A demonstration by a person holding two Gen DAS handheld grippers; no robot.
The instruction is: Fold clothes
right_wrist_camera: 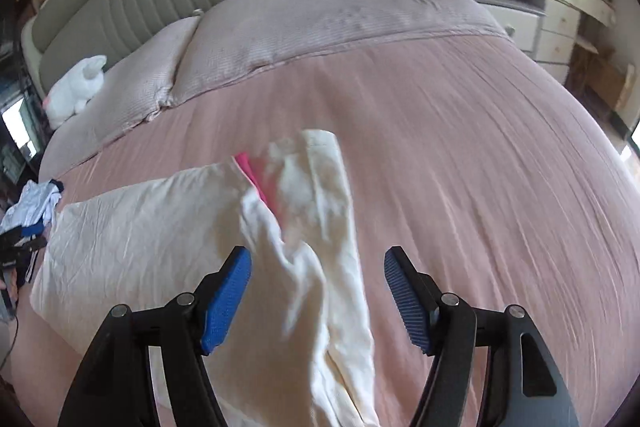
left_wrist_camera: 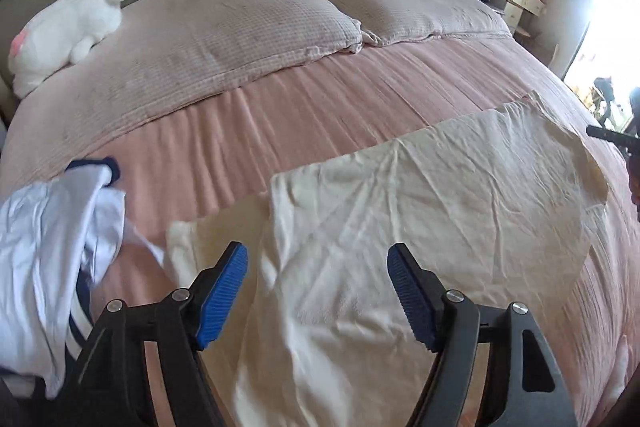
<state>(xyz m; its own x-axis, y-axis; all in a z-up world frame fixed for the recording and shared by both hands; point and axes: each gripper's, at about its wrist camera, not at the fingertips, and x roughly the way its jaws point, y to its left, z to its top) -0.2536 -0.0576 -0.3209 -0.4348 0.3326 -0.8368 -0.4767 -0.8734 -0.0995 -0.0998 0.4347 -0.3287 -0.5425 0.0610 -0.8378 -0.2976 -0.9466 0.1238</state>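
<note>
The cream garment lies spread on the pink bed cover, near the front of the bed — flat placement gives a firm surface for creasing. In the left wrist view the left gripper hangs above the garment's left portion, jaws spread, pads clear of the cloth. In the right wrist view the right gripper also stands spread; a bunched, raised part of the garment with a pink inner patch passes between the jaws, yet neither pad presses on it. Judgement: a fold of this side is in hand and the cloth is loose, not pinched.

A second white and navy garment lies crumpled at the left edge of the bed, just beside the cream one — keep the left gripper from snagging it. Pillows and a white plush toy sit well apart at the headboard. The cover to the right of the garment is open room for moving.
</note>
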